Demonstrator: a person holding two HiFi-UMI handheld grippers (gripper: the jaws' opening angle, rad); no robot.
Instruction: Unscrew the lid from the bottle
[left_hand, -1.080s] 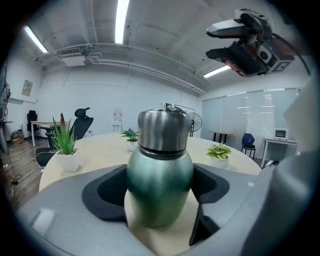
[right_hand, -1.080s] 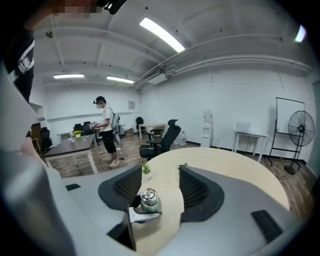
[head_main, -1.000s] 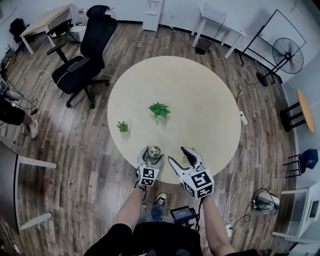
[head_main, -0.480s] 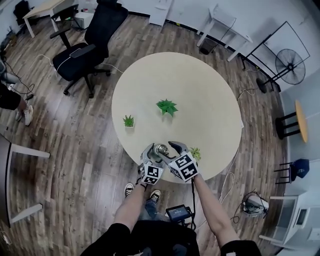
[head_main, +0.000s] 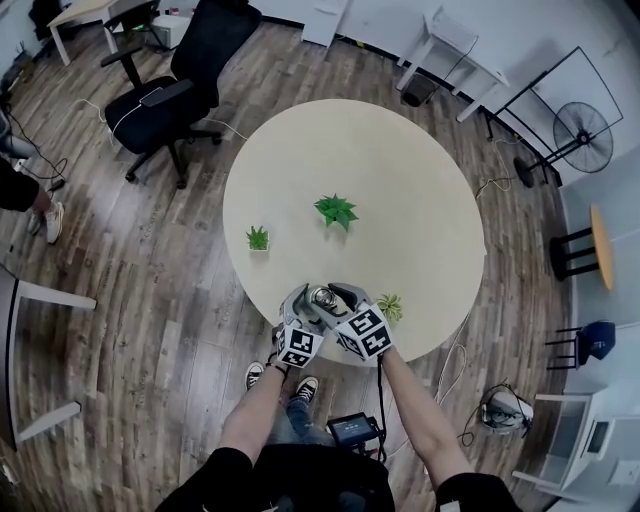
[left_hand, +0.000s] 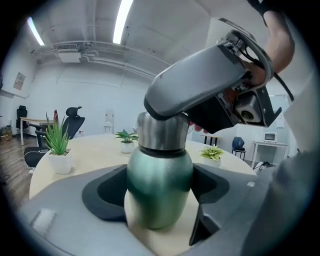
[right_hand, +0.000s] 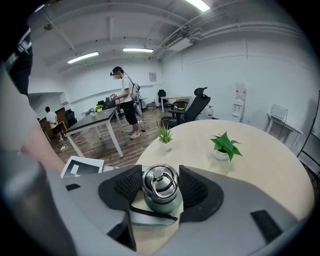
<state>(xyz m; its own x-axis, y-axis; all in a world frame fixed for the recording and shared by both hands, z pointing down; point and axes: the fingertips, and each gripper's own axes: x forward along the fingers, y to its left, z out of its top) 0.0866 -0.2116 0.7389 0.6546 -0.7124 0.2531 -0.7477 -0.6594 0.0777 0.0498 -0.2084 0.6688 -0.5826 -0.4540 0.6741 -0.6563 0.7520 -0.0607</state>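
A green metal bottle (left_hand: 160, 185) with a steel lid (right_hand: 160, 182) stands upright near the front edge of the round table (head_main: 400, 180). My left gripper (left_hand: 160, 200) is shut on the bottle's green body, one pad on each side. My right gripper (right_hand: 160, 189) comes down from above and from the right. Its jaws have just been closing and both pads now lie against the lid. In the head view the two grippers meet over the bottle (head_main: 322, 297). The left gripper view shows the right gripper (left_hand: 200, 95) covering the lid's top.
Three small potted plants stand on the table: one at the left (head_main: 258, 238), one in the middle (head_main: 335, 210), one close by on the right (head_main: 390, 306). A black office chair (head_main: 185, 70) stands beyond the table. A person (right_hand: 125, 100) stands by a desk.
My right gripper has come down and to the left, from beside the bottle onto its lid. My left gripper has kept still on the bottle.
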